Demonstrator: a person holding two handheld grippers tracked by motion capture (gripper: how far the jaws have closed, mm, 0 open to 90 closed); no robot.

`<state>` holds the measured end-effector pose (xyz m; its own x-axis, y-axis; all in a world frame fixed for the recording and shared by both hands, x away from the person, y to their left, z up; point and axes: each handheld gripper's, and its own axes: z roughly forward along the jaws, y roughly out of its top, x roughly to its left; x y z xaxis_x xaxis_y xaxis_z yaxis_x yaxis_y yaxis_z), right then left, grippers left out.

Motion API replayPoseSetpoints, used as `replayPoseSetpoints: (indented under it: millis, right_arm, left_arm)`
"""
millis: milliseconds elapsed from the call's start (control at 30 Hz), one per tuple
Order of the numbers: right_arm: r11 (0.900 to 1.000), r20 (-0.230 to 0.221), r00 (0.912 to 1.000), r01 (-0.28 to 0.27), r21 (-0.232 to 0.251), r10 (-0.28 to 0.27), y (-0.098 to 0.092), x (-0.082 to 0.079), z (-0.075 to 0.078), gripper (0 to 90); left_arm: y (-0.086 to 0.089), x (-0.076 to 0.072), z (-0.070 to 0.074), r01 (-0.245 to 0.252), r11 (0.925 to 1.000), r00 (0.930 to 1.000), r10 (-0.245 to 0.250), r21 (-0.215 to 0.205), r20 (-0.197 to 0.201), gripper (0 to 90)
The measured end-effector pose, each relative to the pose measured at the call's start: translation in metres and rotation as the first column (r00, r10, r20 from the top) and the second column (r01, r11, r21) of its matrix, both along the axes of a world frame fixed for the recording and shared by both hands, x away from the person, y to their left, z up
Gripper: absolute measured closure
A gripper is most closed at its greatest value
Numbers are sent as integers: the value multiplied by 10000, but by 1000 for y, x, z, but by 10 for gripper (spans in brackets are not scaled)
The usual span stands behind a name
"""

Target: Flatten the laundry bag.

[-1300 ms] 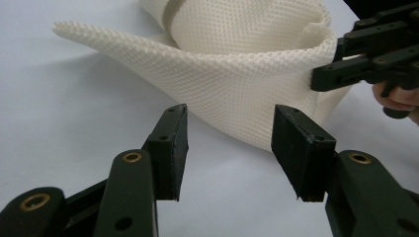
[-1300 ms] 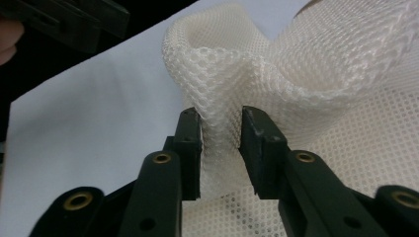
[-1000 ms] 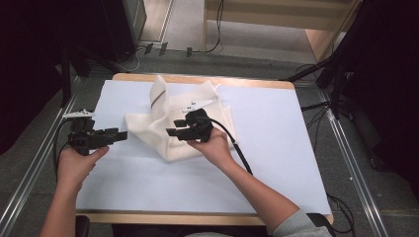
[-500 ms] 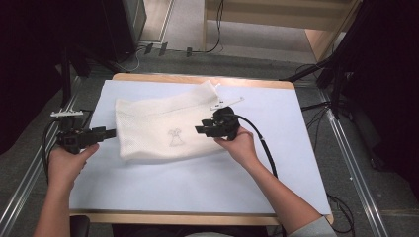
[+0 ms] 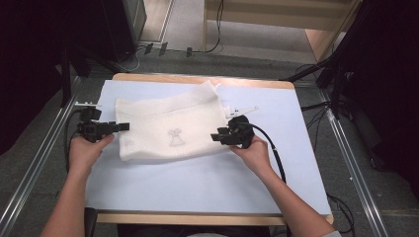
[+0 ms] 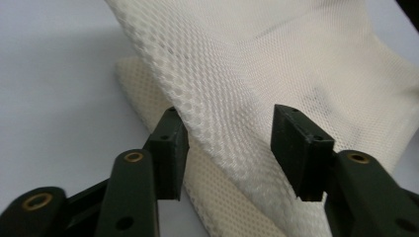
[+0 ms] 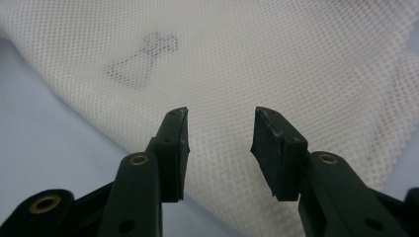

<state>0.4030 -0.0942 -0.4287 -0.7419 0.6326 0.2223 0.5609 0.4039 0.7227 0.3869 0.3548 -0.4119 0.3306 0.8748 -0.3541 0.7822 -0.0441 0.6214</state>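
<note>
Now mesh bag [image 5: 168, 129] between both tools

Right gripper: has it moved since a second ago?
Yes. The right gripper has shifted toward the table's right edge, as the mesh bag spread flat.

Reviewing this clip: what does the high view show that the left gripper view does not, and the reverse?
High view: the whole mesh bag spread on the table, both hands, and the right hand-held gripper at its right edge.
Left gripper view: the left hand-held gripper open, with a raised fold of mesh between its jaws and a lower layer beneath.
Both: the cream mesh bag and the pale table surface.
</note>
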Motion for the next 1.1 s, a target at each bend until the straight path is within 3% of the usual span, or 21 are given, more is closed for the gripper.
replayPoseSetpoints:
  millis: [67,133,233,267,367,400,533,767,800,900,933,967,1033,1100]
  right_arm:
    - [9999,-1,9999,127,-24,-127,-4,0,0,594]
    - [9996,-13,9996,300,6,-300,-9,0,-1,596]
    - [9988,-116,9988,481,118,-480,-15,2,-3,602]
    - [9984,-131,9984,543,149,-541,-17,3,-3,603]
    - [9982,-90,9983,580,174,-579,-18,4,-4,604]
    - [9978,-119,9980,629,190,-627,-18,4,-3,604]
    - [9975,-121,9977,664,237,-661,-18,5,-2,604]
    - [9975,-126,9976,684,166,-682,-18,6,-4,605]
    - [9976,-137,9976,682,158,-679,-18,7,-5,605]
    - [9974,-152,9974,703,139,-701,-17,6,-5,604]
    - [9974,-147,9974,704,169,-702,-17,6,-4,604]
    - [9973,-147,9974,709,198,-706,-17,6,-4,604]
    - [9972,-158,9974,712,211,-708,-17,6,-4,603]
    - [9971,-186,9973,719,233,-715,-17,6,-4,602]
  left_arm:
    - [-6,2,-2,49,9997,10000,-47,225,-71,604]
    - [-8,2,-1,138,9999,9999,-138,42,-20,728]
    - [-13,2,1,232,9997,9996,-234,110,126,830]
    - [-18,1,4,317,9994,9986,-324,158,408,838]
    - [-24,-1,7,391,9990,9972,-404,213,626,847]
    - [-32,-3,10,551,9979,9945,-579,337,878,846]
    - [-52,-4,13,1059,9927,9880,-1115,570,1071,846]
    - [-78,-6,11,1773,9834,9776,-1805,388,1087,844]
    - [-88,-7,10,2038,9775,9719,-2087,550,1091,844]
    - [-96,-8,9,2187,9735,9688,-2248,667,1042,843]
    - [-104,-8,8,2403,9679,9633,-2472,737,1048,843]
    - [-104,-8,8,2403,9679,9633,-2472,737,1048,843]
    - [-115,-10,7,2763,9571,9541,-2841,871,947,843]
    - [-123,-11,4,2947,9517,9493,-3019,856,877,842]
